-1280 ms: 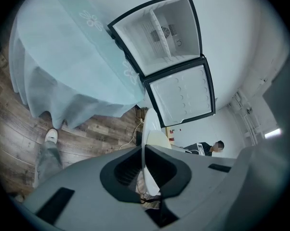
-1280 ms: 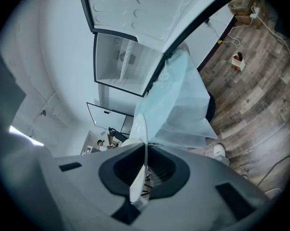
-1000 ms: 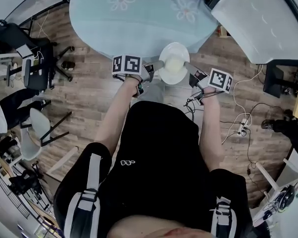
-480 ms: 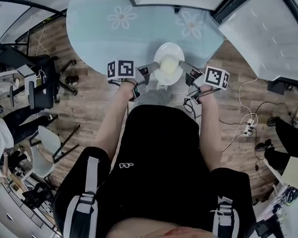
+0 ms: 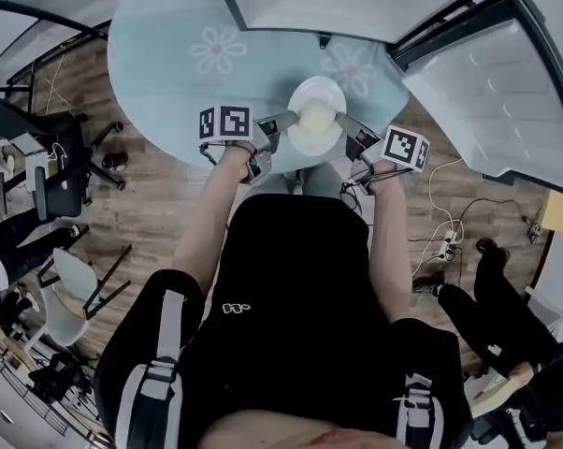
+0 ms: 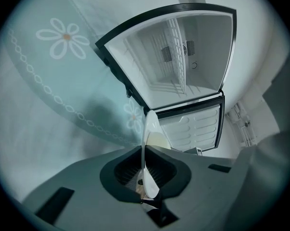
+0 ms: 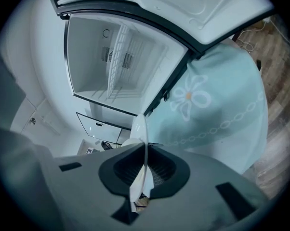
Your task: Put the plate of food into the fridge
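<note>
Both tongs stay clamped on the rim of the plate of food (image 5: 316,112): left tongs (image 5: 283,122) at its 9 o'clock, right tongs (image 5: 345,123) at 3. Plate has moved off the wood floor (image 5: 169,204), now over the flowered rug (image 5: 160,54). Open fridge (image 5: 328,3) is closer at 12. Carry looks nearly done; insertion next.

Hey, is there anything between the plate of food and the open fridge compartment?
Nothing visible does. The plate, clamped at opposite rims by the left gripper and right gripper, faces the fridge, whose compartment stands open.
</note>
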`<state>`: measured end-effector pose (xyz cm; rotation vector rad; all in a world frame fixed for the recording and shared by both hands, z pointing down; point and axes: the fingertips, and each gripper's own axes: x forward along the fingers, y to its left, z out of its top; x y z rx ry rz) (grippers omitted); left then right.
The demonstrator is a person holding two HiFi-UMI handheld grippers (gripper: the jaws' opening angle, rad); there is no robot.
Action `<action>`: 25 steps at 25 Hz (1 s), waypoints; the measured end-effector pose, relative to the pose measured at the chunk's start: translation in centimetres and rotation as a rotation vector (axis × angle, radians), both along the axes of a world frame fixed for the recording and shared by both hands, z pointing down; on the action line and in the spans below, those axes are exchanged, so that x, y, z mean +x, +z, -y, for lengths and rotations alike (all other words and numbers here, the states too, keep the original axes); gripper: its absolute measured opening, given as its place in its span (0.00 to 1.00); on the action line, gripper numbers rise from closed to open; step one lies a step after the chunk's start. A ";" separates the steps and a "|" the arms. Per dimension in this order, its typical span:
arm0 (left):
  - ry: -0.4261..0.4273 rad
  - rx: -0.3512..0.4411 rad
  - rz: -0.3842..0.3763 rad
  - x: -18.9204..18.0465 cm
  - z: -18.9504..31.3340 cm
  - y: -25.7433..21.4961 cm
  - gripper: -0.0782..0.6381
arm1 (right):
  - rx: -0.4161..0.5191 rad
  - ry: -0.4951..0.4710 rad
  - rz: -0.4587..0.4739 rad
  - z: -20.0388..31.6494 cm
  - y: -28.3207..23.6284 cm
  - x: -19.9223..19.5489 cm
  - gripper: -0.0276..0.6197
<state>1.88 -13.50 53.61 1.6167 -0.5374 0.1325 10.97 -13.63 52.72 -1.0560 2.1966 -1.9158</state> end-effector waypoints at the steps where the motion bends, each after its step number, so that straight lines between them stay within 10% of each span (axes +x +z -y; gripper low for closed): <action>1: -0.003 -0.003 0.002 0.3 0.4 0.1 0.14 | -0.006 -0.001 0.002 0.4 0.1 0.3 0.07; 25: -0.224 0.034 0.021 -0.2 12.5 -0.2 0.14 | -0.021 -0.012 -0.018 12.4 0.2 0.2 0.08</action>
